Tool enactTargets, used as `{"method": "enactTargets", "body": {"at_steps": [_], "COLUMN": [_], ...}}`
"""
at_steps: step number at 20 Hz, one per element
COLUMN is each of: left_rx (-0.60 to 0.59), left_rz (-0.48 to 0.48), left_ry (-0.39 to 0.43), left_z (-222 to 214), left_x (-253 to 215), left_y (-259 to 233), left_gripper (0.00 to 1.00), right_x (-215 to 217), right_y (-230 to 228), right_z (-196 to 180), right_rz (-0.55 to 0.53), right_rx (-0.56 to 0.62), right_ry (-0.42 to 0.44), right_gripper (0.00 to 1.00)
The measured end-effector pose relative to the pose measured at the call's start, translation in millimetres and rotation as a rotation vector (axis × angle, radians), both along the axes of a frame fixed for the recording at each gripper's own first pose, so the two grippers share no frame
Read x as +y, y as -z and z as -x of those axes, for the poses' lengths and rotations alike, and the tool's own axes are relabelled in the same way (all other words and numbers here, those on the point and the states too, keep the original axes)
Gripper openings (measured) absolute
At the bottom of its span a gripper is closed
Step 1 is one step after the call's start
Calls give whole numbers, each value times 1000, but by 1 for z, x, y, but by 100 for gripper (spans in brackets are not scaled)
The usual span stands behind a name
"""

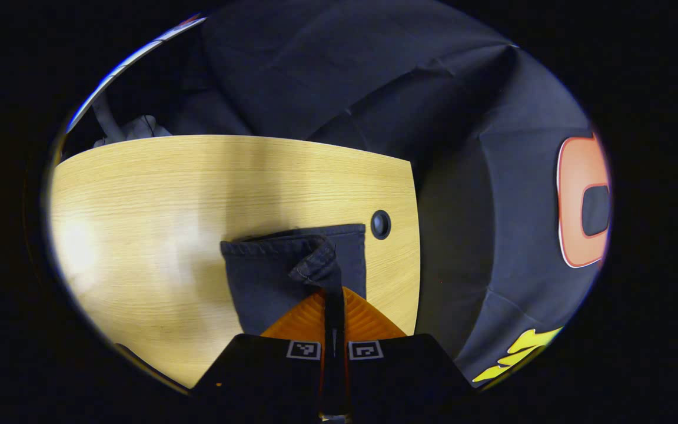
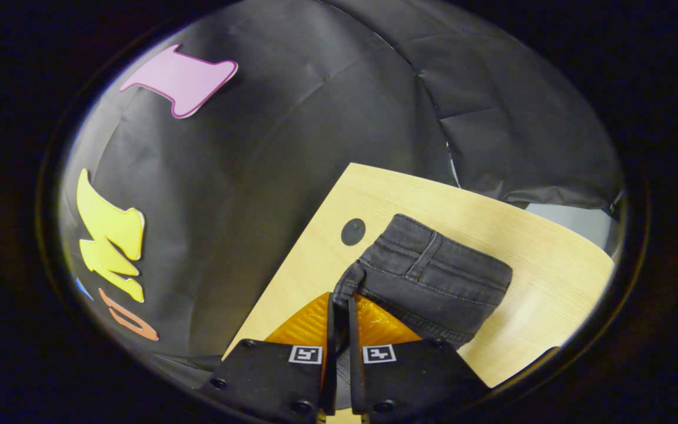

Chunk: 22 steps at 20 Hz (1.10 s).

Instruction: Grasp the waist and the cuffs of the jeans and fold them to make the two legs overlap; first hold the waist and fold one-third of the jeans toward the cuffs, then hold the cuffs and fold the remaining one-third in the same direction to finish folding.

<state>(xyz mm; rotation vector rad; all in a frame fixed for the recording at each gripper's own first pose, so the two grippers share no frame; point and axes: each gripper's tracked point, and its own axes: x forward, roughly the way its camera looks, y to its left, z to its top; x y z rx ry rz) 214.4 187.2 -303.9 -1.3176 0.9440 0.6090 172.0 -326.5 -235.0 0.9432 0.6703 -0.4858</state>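
Dark jeans lie on a light wooden table. In the left gripper view the cuff end (image 1: 292,265) shows its stitched hem, and one corner is lifted and pinched between my left gripper's (image 1: 334,291) orange fingers, which are shut on it. In the right gripper view the waist end (image 2: 433,274) shows its waistband and a belt loop. My right gripper (image 2: 342,297) is shut on the near corner of the waistband, with cloth running down between its orange fingers.
The wooden table (image 1: 156,212) carries a round dark cable hole (image 1: 380,224) just beyond the jeans, also seen as a cable hole (image 2: 353,231) left of the waist. The table's edge (image 1: 415,247) drops off close to the cloth. Black booth wall surrounds it.
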Motion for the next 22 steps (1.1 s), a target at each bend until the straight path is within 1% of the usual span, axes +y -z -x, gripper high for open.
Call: {"method": "enactTargets", "body": {"at_steps": [2, 4, 6, 7, 8, 9, 10, 11, 13, 14, 15, 17, 18, 19, 20, 21, 22], "left_rx": [37, 64, 91, 108, 123, 128, 129, 131, 120, 112, 86, -14, -50, -103, -147, -195, -256], "left_rz": [-7, -10, -1, 4, -3, -13, -23, -37, -63, -89, -117, -143, -189, -244, -292, -339, -386], "left_ry": [33, 39, 35, 34, 41, 51, 62, 75, 114, 149, 182, 240, 257, 293, 325, 359, 392], "left_z": [-14, -25, -32, -35, -36, -38, -40, -42, -46, -45, -47, -66, -77, -76, -79, -78, -80], "left_x": [-9, -13, -19, -21, -23, -25, -28, -29, -35, -37, -37, -45, -43, -46, -46, -48, -51], "left_y": [16, 30, 52, 62, 67, 70, 71, 69, 65, 62, 70, 53, 50, 35, 21, 5, -13], "left_gripper": [4, 3, 4, 4, 4, 4, 4, 4, 4, 4, 5, 53, 76, 100, 99, 99, 99], "right_x": [-3, -3, -6, -6, -6, -7, -8, -5, -6, -5, -4, 9, 11, 12, 14, 19, 24], "right_y": [16, 35, 49, 56, 60, 67, 72, 70, 70, 68, 73, 68, 64, 58, 52, 44, 35], "right_z": [-12, -19, -29, -32, -34, -35, -37, -35, -34, -34, -35, -44, -43, -43, -44, -44, -43], "right_rz": [28, 42, 40, 45, 57, 77, 95, 106, 132, 145, 163, 183, 216, 259, 293, 315, 341], "right_rx": [21, 56, 79, 93, 104, 116, 128, 138, 152, 152, 156, 120, 133, 135, 122, 101, 84], "right_ry": [-2, -8, 6, 9, 7, -1, -10, -13, -23, -32, -44, -95, -116, -139, -163, -186, -204], "right_gripper": [11, 10, 11, 7, 14, 11, 15, 11, 11, 11, 10, 55, 78, 100, 100, 92, 92]}}
